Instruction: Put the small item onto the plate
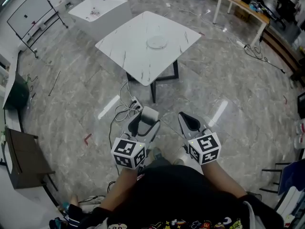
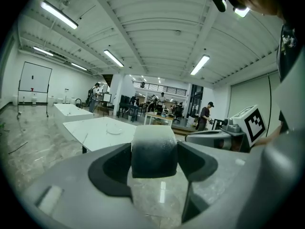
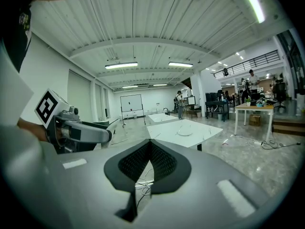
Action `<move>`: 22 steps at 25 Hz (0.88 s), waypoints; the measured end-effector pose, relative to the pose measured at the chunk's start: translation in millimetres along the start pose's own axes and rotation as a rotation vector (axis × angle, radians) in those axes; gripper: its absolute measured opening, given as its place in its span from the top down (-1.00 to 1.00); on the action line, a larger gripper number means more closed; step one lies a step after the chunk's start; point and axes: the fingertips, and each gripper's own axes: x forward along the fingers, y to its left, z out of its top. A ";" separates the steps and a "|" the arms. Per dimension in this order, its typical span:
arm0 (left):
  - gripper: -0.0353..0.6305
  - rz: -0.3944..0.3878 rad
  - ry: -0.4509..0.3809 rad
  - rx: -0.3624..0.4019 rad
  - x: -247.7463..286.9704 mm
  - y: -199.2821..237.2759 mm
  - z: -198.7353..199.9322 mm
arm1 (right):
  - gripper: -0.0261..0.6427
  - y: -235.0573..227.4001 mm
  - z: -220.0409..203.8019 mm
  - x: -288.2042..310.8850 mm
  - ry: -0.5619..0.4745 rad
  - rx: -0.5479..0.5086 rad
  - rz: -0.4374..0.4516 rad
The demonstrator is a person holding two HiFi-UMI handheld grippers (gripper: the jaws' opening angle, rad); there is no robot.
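Carrying, by the look of it: pinching the small item [image 2: 153, 149] squarely between the jaws of the left gripper [image 1: 144, 119], with the greyish, rounded piece filling the gap from pad to pad. Holding the right gripper [image 3: 150, 162] pressed together on nothing, ribbed pads shut to a point, level with the left one and just beside it. Standing on the floor well short of the white surface [image 1: 129, 56], with the plate [image 1: 157, 42] sitting bare near that surface's middle, well apart from both grippers and ahead in both gripper views. Judging the pickup as done and the placing as not yet begun, so somewhere about midway through the task. Calling next for walking up to the surface and minding the cables [image 1: 125, 109] lying on the floor between here and its leg. Then reaching the left gripper out over the plate, lowering to bring the item down onto it, and only then spreading the jaws. Watching for a release from too high, likely sending a rounded piece rolling off the plate. Needing no help from the right gripper, going by how things lie.
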 end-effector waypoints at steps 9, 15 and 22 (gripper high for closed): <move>-0.03 -0.057 -0.005 0.017 12.0 48.3 24.9 | 0.85 10.4 23.3 44.2 -0.003 -0.002 -0.051; -0.03 -0.096 -0.004 -0.001 17.4 65.2 26.5 | 0.85 23.2 23.1 61.4 0.025 -0.003 -0.059; -0.03 -0.111 -0.013 0.001 25.8 75.5 30.6 | 0.85 23.3 25.5 77.5 0.032 -0.010 -0.055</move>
